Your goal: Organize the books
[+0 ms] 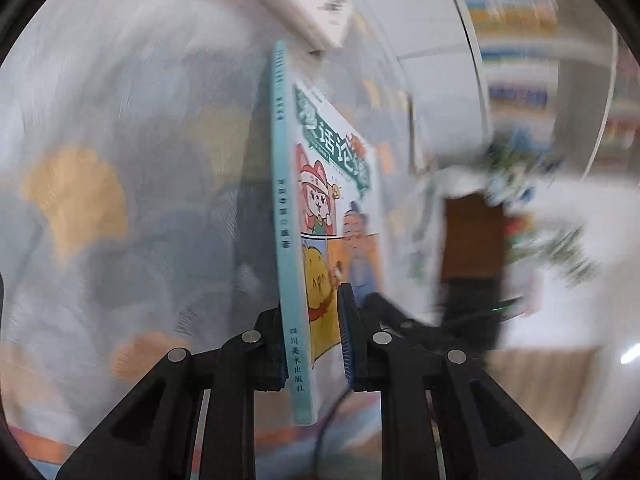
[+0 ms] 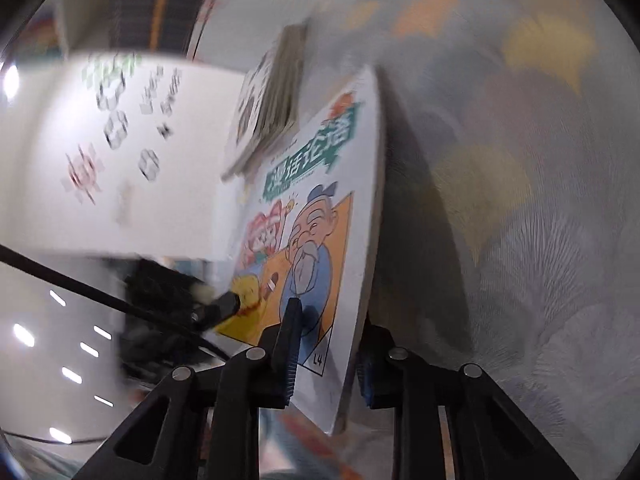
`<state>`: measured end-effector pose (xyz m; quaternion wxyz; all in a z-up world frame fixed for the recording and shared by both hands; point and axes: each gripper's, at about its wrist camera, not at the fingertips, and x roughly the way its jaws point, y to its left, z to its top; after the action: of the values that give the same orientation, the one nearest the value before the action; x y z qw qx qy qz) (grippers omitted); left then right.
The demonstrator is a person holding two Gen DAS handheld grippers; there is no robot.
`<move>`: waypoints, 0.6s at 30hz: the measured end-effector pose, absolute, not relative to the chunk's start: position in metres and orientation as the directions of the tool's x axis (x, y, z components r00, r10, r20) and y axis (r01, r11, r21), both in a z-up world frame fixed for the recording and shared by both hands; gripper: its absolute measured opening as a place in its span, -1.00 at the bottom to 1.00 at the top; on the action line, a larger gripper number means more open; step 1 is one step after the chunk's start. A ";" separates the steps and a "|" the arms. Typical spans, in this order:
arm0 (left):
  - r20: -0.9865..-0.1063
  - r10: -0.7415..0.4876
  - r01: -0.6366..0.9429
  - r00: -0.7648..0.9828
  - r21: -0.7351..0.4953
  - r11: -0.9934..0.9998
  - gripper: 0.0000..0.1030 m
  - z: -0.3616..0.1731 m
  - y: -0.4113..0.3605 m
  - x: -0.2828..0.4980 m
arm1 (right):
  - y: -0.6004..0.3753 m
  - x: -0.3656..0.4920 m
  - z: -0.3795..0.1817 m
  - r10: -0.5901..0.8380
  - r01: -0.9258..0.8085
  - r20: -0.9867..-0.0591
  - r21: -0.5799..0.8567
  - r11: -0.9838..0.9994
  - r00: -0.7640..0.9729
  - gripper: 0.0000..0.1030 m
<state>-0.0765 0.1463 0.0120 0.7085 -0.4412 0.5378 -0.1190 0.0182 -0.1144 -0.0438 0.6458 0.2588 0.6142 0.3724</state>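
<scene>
A thin comic book (image 1: pixel 286 208) with a teal spine and a cartoon cover stands on edge in the left wrist view. My left gripper (image 1: pixel 314 346) is shut on its lower part, one pad on each cover. The right wrist view shows the same book (image 2: pixel 320 200), its front cover bearing an old bearded man. My right gripper (image 2: pixel 330 344) is shut on the book's bottom corner near the open page edge. A dark blurred shape (image 2: pixel 222 308) with a cable touches the cover's left side; it looks like the other gripper.
A thick white book (image 1: pixel 320 4) hangs over the comic's top, seen page-edge on as a book (image 2: pixel 276 96) in the right wrist view. Filled bookshelves (image 1: pixel 516 32) stand at the upper right. A fan-patterned cloth (image 1: pixel 100 200) lies behind. A white panel with prints (image 2: pixel 120 140) is at left.
</scene>
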 end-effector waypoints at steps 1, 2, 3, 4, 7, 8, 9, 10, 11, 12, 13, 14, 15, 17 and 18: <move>-0.698 -0.600 -0.261 0.390 -0.709 0.655 -0.70 0.023 0.138 -0.075 | -0.108 0.015 -0.034 0.764 -0.226 -0.644 0.747 0.625 -0.017 -0.55; -0.709 -0.583 -0.228 0.396 -0.691 0.686 -0.70 0.031 0.133 -0.075 | -0.101 0.010 -0.023 0.727 -0.300 -0.687 0.692 0.656 0.003 -0.55; -0.711 -0.575 -0.200 0.405 -0.683 0.703 -0.70 0.038 0.130 -0.075 | -0.097 0.006 -0.015 0.697 -0.360 -0.717 0.644 0.675 0.024 -0.55; -0.704 -0.573 -0.168 0.419 -0.680 0.713 -0.70 0.048 0.128 -0.075 | -0.092 0.000 -0.003 0.666 -0.423 -0.744 0.588 0.690 0.052 -0.55; -0.684 -0.583 -0.128 0.438 -0.689 0.713 -0.69 0.064 0.127 -0.072 | -0.089 -0.012 0.019 0.647 -0.501 -0.757 0.525 0.688 0.096 -0.55; -0.673 -0.594 -0.117 0.440 -0.699 0.705 -0.68 0.068 0.130 -0.073 | -0.092 -0.016 0.026 0.652 -0.510 -0.751 0.521 0.685 0.108 -0.55; -0.663 -0.603 -0.105 0.443 -0.707 0.699 -0.67 0.072 0.130 -0.073 | -0.094 -0.018 0.033 0.655 -0.512 -0.746 0.520 0.684 0.116 -0.55; -0.653 -0.609 -0.091 0.450 -0.712 0.697 -0.67 0.078 0.129 -0.072 | -0.097 -0.020 0.039 0.657 -0.513 -0.743 0.518 0.684 0.127 -0.55; -0.644 -0.613 -0.076 0.458 -0.715 0.695 -0.67 0.084 0.127 -0.073 | -0.100 -0.020 0.044 0.657 -0.513 -0.741 0.514 0.687 0.138 -0.55; -0.634 -0.618 -0.062 0.466 -0.720 0.692 -0.66 0.089 0.127 -0.074 | -0.103 -0.021 0.049 0.655 -0.517 -0.740 0.506 0.690 0.150 -0.55; -0.617 -0.625 -0.045 0.479 -0.728 0.684 -0.65 0.096 0.128 -0.073 | -0.105 -0.023 0.060 0.651 -0.529 -0.739 0.489 0.693 0.170 -0.54; -0.606 -0.626 -0.034 0.491 -0.731 0.681 -0.65 0.102 0.129 -0.071 | -0.106 -0.023 0.068 0.651 -0.539 -0.736 0.478 0.693 0.184 -0.54; -0.594 -0.626 -0.025 0.505 -0.735 0.678 -0.65 0.108 0.132 -0.068 | -0.106 -0.021 0.076 0.655 -0.548 -0.730 0.473 0.690 0.195 -0.54; -0.570 -0.620 -0.012 0.539 -0.741 0.671 -0.64 0.118 0.143 -0.059 | -0.106 -0.014 0.089 0.668 -0.571 -0.714 0.466 0.676 0.210 -0.53; -0.561 -0.612 -0.010 0.557 -0.742 0.671 -0.64 0.120 0.151 -0.054 | -0.100 -0.008 0.096 0.673 -0.586 -0.707 0.458 0.669 0.217 -0.53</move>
<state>-0.0537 0.1513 0.1203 0.8055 -0.3602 0.4318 -0.1870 -0.0077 -0.1000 0.0964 0.7786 0.0458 0.4778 0.4043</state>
